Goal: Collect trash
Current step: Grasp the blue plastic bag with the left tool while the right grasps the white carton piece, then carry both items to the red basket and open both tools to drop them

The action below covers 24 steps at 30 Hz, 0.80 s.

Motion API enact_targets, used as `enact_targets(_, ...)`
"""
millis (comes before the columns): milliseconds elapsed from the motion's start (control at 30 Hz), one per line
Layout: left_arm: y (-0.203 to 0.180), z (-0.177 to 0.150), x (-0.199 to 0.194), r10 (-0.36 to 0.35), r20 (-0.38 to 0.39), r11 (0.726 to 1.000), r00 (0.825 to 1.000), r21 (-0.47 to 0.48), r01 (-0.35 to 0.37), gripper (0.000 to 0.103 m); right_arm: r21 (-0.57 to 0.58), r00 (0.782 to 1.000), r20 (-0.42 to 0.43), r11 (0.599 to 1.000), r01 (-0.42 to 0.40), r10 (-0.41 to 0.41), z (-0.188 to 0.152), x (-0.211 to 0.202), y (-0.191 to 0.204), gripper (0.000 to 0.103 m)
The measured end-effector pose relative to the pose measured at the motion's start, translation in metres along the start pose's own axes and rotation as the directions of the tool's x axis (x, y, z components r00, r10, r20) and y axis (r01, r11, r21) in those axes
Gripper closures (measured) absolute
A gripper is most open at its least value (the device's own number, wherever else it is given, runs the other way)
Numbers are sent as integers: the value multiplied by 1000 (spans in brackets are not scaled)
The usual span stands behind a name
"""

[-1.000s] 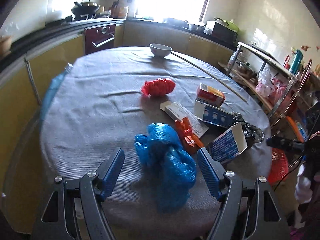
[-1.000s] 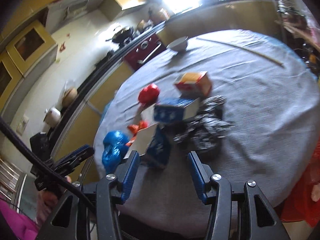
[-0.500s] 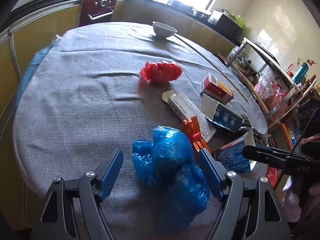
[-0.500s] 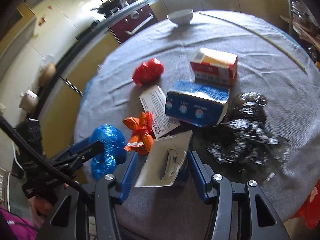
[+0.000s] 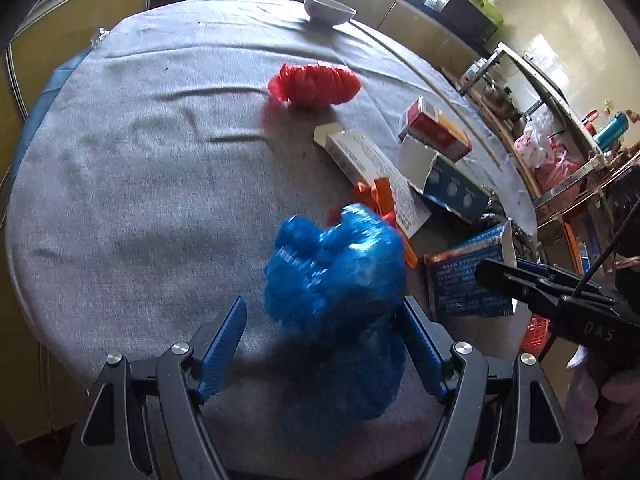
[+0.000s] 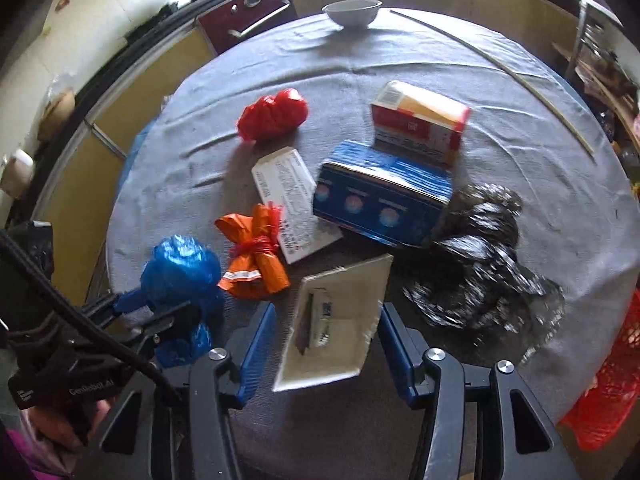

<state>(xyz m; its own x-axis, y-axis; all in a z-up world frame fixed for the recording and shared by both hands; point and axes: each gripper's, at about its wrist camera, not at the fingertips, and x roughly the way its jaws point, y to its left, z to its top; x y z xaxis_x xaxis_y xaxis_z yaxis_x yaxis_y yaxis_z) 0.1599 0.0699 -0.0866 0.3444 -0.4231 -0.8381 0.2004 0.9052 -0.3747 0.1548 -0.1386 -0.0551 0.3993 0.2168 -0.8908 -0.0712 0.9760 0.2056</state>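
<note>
A crumpled blue plastic bag (image 5: 340,280) lies near the front edge of the round grey-clothed table (image 5: 140,168). My left gripper (image 5: 324,344) is open with its blue fingers on either side of the bag, which also shows in the right wrist view (image 6: 180,276). An open blue carton (image 6: 332,332) lies with its mouth towards me. My right gripper (image 6: 326,344) is open around it. Beyond lie an orange bundle (image 6: 254,256), a red bag (image 6: 274,114), a white flat box (image 6: 292,204), a blue box (image 6: 380,200), a red-yellow box (image 6: 420,120) and crumpled black plastic (image 6: 480,268).
A white bowl (image 6: 352,12) stands at the table's far edge and a long thin stick (image 6: 492,68) lies across the far right. A red mesh basket (image 6: 604,380) hangs off the table at the right. Kitchen cabinets and an oven ring the far side.
Both grippers have moved forward and down toward the table. The blue bag now sits between my left fingers and the open carton between my right fingers. Both stay open.
</note>
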Motion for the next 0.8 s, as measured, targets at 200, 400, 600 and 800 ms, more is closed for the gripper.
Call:
enact_targets(200,1,-10,3,-5,17,999,1000,-53,6,37,19,994,49,995,-98,97,-15,-6,-12,61)
enact_targets(400,-7,-24,-1,51,65,997,997,-68,-47,54,-19,978,103,983,-183,184,-34,-25,-21,61)
enact_targets(600,-31,-27,-22,85,130,996,988,-50,-79,55,-19,961,173,976,-216,216,-47,-47,-45,61)
enact_targets(800,-92,-23,-48,30,243,990,969,124,-61,55,10,926,293,968,-252,239,-55,-79,-81,61)
